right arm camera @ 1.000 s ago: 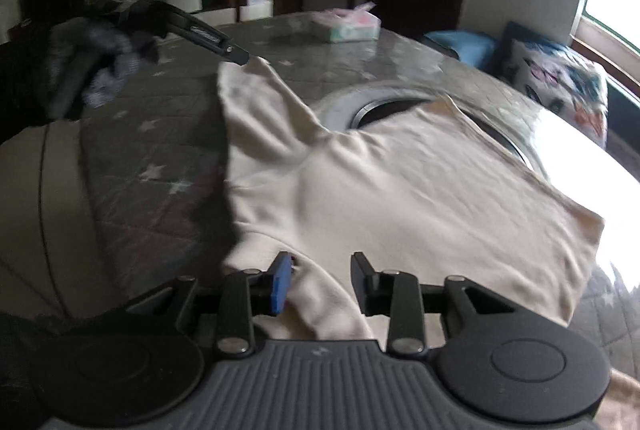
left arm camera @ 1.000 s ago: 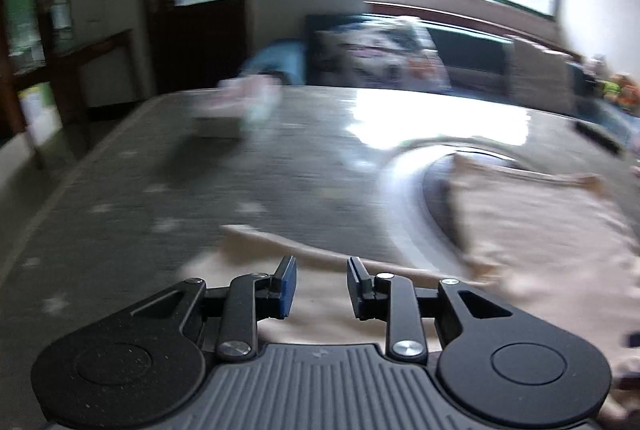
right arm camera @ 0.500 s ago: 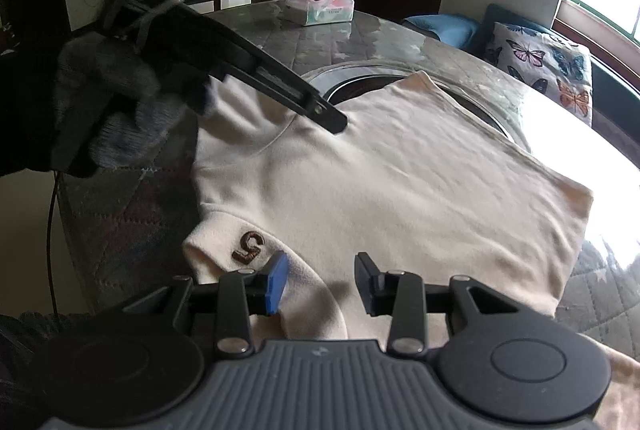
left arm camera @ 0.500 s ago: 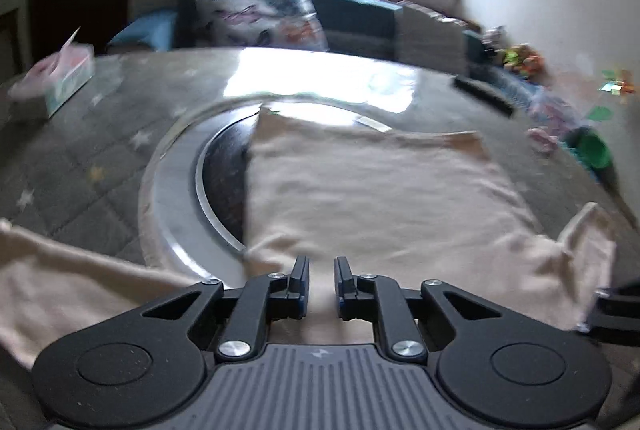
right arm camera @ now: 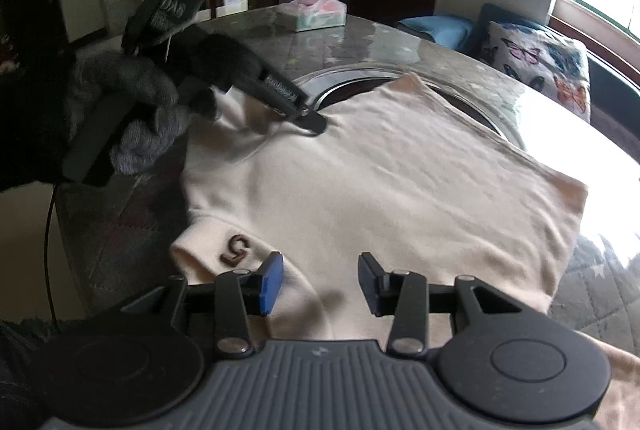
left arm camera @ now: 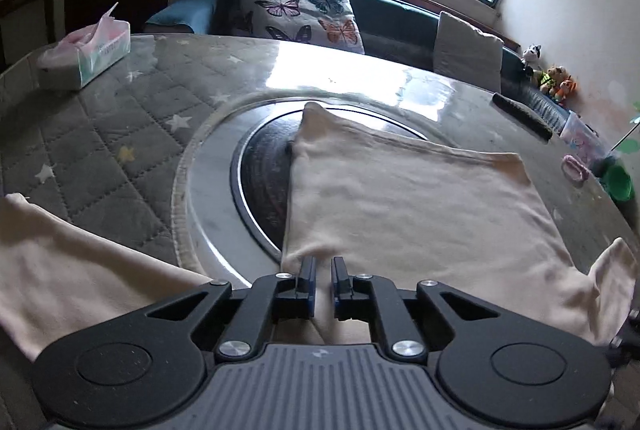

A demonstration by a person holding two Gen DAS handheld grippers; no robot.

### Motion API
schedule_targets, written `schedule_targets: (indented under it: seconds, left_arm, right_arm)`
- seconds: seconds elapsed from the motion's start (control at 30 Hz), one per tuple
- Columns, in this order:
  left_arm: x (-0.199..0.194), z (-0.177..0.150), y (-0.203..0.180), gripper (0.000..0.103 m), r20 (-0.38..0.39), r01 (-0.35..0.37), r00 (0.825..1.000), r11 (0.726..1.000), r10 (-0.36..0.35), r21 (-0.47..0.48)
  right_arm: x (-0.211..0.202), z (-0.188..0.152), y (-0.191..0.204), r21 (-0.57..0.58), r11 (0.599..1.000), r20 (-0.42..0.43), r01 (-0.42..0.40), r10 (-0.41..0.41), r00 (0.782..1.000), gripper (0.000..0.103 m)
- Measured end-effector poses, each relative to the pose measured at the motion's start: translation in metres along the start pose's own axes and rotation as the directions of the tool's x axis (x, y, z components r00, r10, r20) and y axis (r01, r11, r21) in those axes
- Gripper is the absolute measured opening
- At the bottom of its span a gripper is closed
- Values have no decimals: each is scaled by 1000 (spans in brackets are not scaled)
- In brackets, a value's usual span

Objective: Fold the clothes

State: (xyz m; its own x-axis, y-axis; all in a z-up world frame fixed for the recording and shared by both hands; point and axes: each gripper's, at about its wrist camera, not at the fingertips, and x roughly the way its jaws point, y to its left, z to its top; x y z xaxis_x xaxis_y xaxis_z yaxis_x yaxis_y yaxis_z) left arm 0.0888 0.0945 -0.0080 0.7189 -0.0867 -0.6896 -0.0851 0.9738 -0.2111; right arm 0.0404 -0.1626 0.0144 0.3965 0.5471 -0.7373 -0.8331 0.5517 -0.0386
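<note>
Left wrist view, change: the left hand-held gripper [left arm camera: 322, 272] has swung from the bare quilted surface [left arm camera: 120, 133] over to the cream shirt [left arm camera: 400, 197] and its jaws have come together, pinching a fold at the shirt's near edge.
Left wrist view, shirt: spread flat on the surface, partly over the round metal ring [left arm camera: 208, 181]; one sleeve [left arm camera: 60, 262] trails off to the left.
Left wrist view, meaning: probably a grip taken, ready to lift and fold.
Left wrist view, writing: none readable; the tissue box [left arm camera: 90, 55] shows no clear print.
Right wrist view, change: the right hand-held gripper [right arm camera: 320, 280] is opening, its pads hanging clear above the shirt, nothing between them.
Right wrist view, writing: a brown "5" patch [right arm camera: 236, 245] on the shirt; "DAS" on the left gripper's body [right arm camera: 176, 7].
</note>
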Motion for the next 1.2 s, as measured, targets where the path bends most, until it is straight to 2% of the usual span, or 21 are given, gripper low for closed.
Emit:
schedule_targets:
  seconds: [0.23,0.37,0.53,0.63,0.73,0.8,0.87,0.9,1.07,1.2]
  left_arm:
    - [0,-1,-4,10,8,-23,1000,999,23,40]
    - [-1,-3,-6,10,12,-30,999,997,29,68]
    - [-1,-2,-10,10,11,-39,999,996,39,84]
    - [-1,-3,-11,10,14,-43,999,995,42,93]
    - [-2,-2,-11,11,7,-43,999,995,42,95]
    - [-5,-2,-14,14,7,-41,999,994,41,101]
    - [-10,-5,-21,31,17,-35,999,992,34,122]
    - [-14,-7,-26,34,23,-32,999,990,29,139]
    - [-30,-20,-48,38,28,13,999,976,-20,219]
    - [-36,-33,-65,43,20,28,999,957,-35,287]
  right_arm:
    - [-8,-8,-40,107,987,9,119,-121,993,52]
    - [-4,-18,-65,192,963,-37,188,-185,982,53]
    - [-13,-26,-76,229,956,-34,185,-182,983,53]
    - [-15,-22,-74,233,957,0,175,-180,984,60]
    - [-10,-23,-77,246,951,-13,188,-191,981,60]
    - [-10,-24,-78,259,947,-10,191,-195,981,60]
    - [-18,-23,-75,267,945,9,188,-197,980,60]
    - [-23,-24,-72,264,946,17,187,-199,980,61]
    - [-38,-37,-57,251,951,3,180,-187,982,61]
    - [-42,-56,-47,239,947,-44,216,-212,976,61]
